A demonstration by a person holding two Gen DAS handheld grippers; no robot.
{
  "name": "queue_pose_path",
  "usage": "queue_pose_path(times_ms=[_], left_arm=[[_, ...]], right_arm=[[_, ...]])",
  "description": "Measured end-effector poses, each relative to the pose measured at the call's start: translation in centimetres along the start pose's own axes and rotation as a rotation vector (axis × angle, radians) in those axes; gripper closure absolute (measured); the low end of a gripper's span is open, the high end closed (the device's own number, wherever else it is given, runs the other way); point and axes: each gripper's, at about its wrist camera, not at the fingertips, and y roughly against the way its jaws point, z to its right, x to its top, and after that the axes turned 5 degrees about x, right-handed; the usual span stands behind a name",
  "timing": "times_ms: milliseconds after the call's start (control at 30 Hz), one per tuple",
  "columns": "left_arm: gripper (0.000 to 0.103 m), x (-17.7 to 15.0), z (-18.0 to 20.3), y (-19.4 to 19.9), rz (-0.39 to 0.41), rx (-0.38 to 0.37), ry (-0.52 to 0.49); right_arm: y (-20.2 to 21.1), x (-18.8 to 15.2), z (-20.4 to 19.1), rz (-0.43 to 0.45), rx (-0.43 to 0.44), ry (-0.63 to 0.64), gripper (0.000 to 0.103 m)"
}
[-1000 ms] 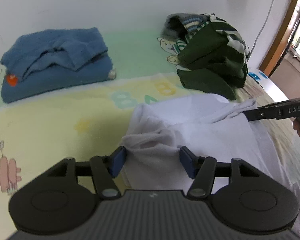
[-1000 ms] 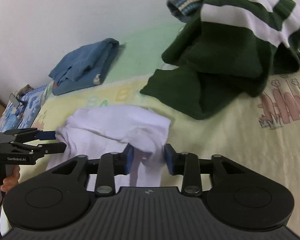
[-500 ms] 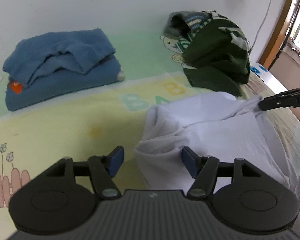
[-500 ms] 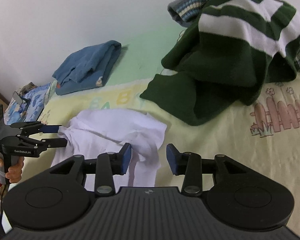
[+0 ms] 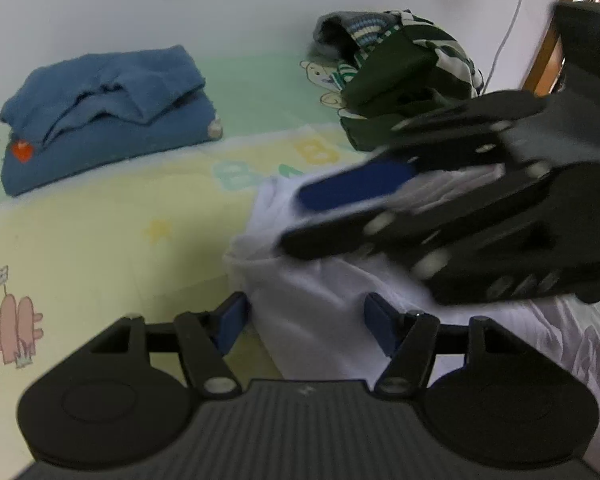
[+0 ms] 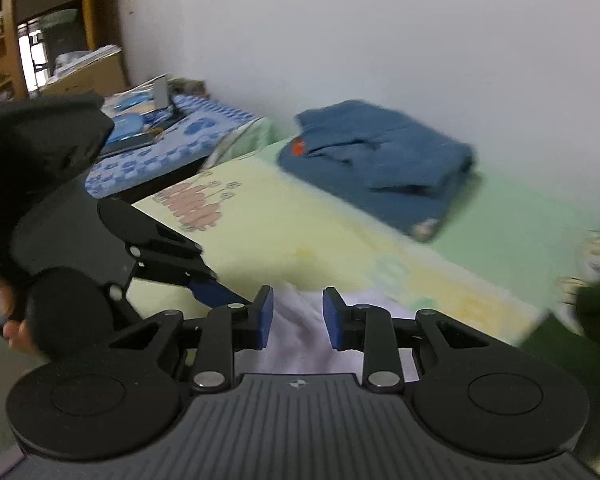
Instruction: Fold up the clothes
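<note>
A white garment [image 5: 312,312] lies crumpled on the yellow and green bed sheet [image 5: 100,240]. My left gripper [image 5: 305,322] stands open and low, with a fold of that garment in the gap; the left pad is clear of the cloth. My right gripper [image 5: 296,220], blurred and rolled on its side, hangs just beyond it over the garment. Its jaws are closing, with white cloth between the blue pads [image 5: 356,188]. In the right wrist view the white garment [image 6: 300,320] fills the right gripper [image 6: 299,317], and the left gripper [image 6: 216,276] is close at the left.
A folded blue garment [image 5: 100,116] [image 6: 380,164] lies at the back by the white wall. A heap of green striped clothes [image 5: 400,92] sits back right. Past the bed's left end is a cluttered blue patterned surface [image 6: 160,140]. A hand [image 6: 4,312] holds the left gripper.
My right gripper has swung left across the white garment with the cloth, rolled onto its side, and now sits close in front of my left gripper. The left gripper shifted slightly.
</note>
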Motion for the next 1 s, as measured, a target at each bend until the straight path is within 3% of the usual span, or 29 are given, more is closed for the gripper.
queue_pose_path(times_ms=[100, 367, 433, 500, 567, 633, 700, 767, 800, 833, 900, 1000], left_arm=[[0.036, -0.2, 0.2, 0.0, 0.015, 0.015, -0.007], [0.031, -0.5, 0.4, -0.1, 0.033, 0.032, -0.016], [0.032, -0.5, 0.3, -0.1, 0.034, 0.027, -0.012], [0.032, -0.5, 0.2, -0.1, 0.036, 0.02, -0.005], [0.032, -0.6, 0.1, -0.1, 0.038, 0.015, 0.0], [0.031, -0.6, 0.3, -0.1, 0.039, 0.02, -0.008], [0.029, -0.7, 0.6, -0.2, 0.04, 0.029, -0.023], [0.029, -0.8, 1.0, -0.3, 0.042, 0.044, -0.043], [0.029, -0.8, 1.2, -0.3, 0.043, 0.052, -0.052], [0.029, -0.9, 1.2, -0.3, 0.047, 0.055, -0.054], [0.032, -1.1, 1.3, -0.2, 0.057, 0.057, -0.052], [0.043, -1.4, 1.4, 0.0, 0.077, 0.05, -0.036]], right_arm=[[-1.4, 0.3, 0.0, -0.025, -0.034, 0.028, 0.1], [-1.4, 0.2, 3.9, 0.033, -0.203, -0.092, 0.103], [-0.9, -0.3, 5.2, 0.058, -0.167, -0.186, 0.103], [0.8, -0.4, 5.6, 0.131, -0.144, -0.254, 0.096], [2.1, 0.1, 5.2, 0.152, -0.043, -0.262, 0.09], [1.6, 0.7, 3.9, 0.099, 0.005, -0.195, 0.08], [0.1, 1.0, 2.4, 0.032, -0.036, -0.077, 0.072], [-1.5, 0.8, 1.7, -0.018, -0.062, -0.006, 0.076], [-1.8, 0.7, 1.9, -0.027, -0.045, -0.015, 0.091], [-1.9, 0.5, 2.1, -0.034, -0.024, -0.031, 0.099], [-1.4, 0.4, 2.2, -0.002, -0.03, -0.03, 0.1], [-0.3, 0.3, 3.6, 0.067, -0.046, -0.134, 0.1]])
